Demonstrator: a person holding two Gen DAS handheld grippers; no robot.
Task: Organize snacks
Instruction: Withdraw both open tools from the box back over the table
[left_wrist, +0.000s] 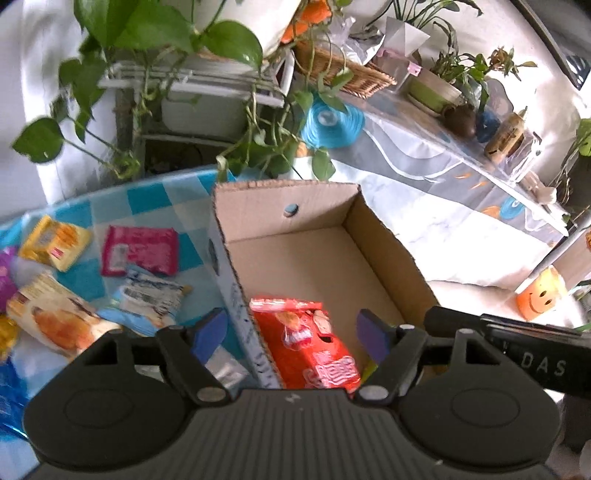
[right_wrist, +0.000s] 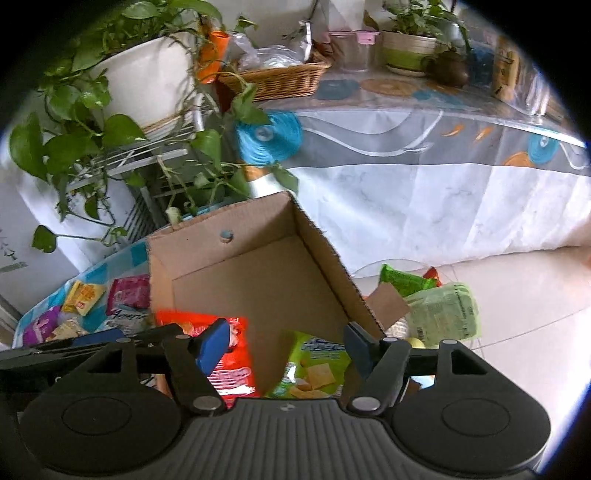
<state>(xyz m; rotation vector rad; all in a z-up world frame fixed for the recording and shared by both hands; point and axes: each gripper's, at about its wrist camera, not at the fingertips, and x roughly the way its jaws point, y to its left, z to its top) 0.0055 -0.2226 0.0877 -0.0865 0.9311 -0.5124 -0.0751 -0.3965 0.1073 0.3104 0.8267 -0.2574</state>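
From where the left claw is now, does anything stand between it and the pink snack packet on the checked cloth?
Partly. The cardboard box's left wall rises between the open left claw and the pink packet. A blue-white packet also lies just in front of it.

Bright domestic room, plant corner
Pale tiled floor (right_wrist: 517, 295); long table under grey-and-white printed cloth (right_wrist: 406, 177); white metal plant stand (left_wrist: 192, 85); trailing pothos (right_wrist: 77, 140); wicker basket (right_wrist: 280, 79).
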